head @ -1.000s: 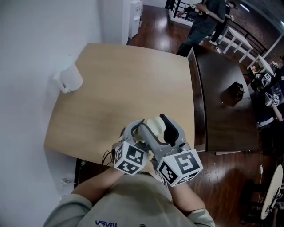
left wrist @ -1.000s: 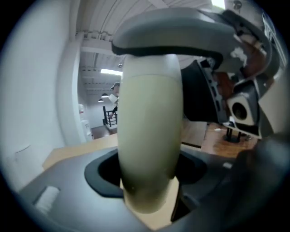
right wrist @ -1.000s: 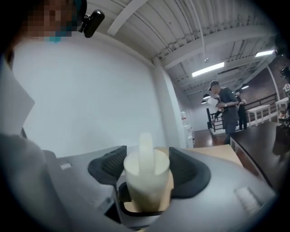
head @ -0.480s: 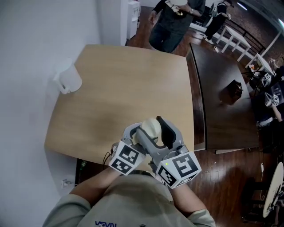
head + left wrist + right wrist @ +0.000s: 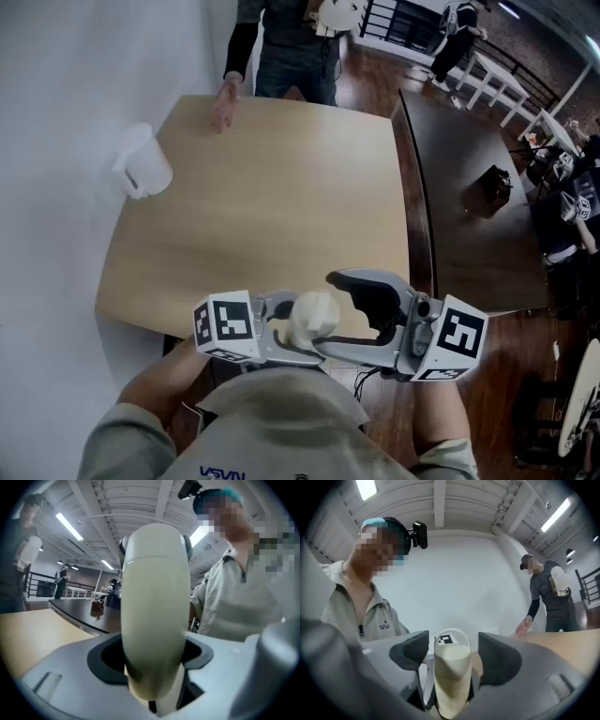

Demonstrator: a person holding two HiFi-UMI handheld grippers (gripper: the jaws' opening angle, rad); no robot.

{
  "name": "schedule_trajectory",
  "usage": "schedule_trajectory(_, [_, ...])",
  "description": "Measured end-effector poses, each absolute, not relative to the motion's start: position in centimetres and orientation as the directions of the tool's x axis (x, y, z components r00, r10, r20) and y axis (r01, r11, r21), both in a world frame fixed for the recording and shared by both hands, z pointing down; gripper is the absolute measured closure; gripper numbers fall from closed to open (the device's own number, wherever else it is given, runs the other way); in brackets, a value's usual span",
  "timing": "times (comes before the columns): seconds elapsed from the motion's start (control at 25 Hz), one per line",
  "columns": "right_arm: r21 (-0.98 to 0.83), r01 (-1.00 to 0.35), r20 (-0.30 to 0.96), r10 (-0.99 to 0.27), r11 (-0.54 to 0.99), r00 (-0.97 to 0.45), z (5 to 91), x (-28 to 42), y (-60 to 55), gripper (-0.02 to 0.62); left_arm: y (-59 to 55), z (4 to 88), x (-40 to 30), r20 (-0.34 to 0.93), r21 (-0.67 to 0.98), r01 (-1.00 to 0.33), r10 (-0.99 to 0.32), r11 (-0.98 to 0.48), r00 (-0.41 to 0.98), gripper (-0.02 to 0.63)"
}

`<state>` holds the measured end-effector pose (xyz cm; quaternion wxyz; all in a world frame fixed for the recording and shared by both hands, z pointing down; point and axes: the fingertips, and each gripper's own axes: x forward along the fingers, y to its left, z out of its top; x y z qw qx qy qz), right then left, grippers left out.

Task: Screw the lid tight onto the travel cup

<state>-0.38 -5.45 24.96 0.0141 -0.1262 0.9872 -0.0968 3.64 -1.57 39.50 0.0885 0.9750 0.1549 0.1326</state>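
At the table (image 5: 281, 187) edge, left tool (image 5: 152, 656) clamps travel cup (image 5: 154, 592).

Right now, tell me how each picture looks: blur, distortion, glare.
Head view: sharp, evenly lit, no harsh glare on the table. Left gripper view: fisheye with dark corners; the travel cup looms close and soft-focused; ceiling lights flare behind it. Right gripper view: same dark fisheye rim, bright lights overhead, the cup crisper.
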Motion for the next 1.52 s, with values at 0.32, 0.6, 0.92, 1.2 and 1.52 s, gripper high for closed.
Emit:
schedule_trajectory(0.32, [-0.203, -0.045, 0.02, -0.042, 0.978, -0.999, 25.0, -1.3, -3.4, 0.275, 0.9, 38.6, 2.8, 0.237, 0.276, 0.458, 0.522, -0.845, 0.82, 0.293])
schedule_trajectory(0.6, [-0.191, -0.015, 0.066, -0.002, 0.981, -0.998, 26.2, -2.2, -3.5, 0.278, 1.3, 39.0, 2.9, 0.265, 0.29, 0.488, 0.559, -0.823, 0.786, 0.293])
schedule_trajectory(0.92, [-0.126, -0.235, 0.137, -0.218, 0.964, -0.966, 28.0, -1.5, -6.8, 0.304, -3.0, 40.7, 3.5, 0.354, 0.208, 0.268, 0.328, -0.941, 0.876, 0.293])
schedule_trajectory(1.2, [-0.064, -0.532, 0.164, -0.517, 0.844, -0.84, 29.5, -1.0, -10.7, 0.305, -8.7, 42.3, 4.3, 0.376, 0.089, -0.096, -0.056, -0.991, 0.925, 0.293])
schedule_trajectory(1.52, [-0.021, -0.692, 0.161, -0.681, 0.721, -0.714, 31.0, -0.9, -12.3, 0.336, -13.2, 43.6, 3.1, 0.374, -0.01, -0.424, -0.396, -0.906, 0.838, 0.293])
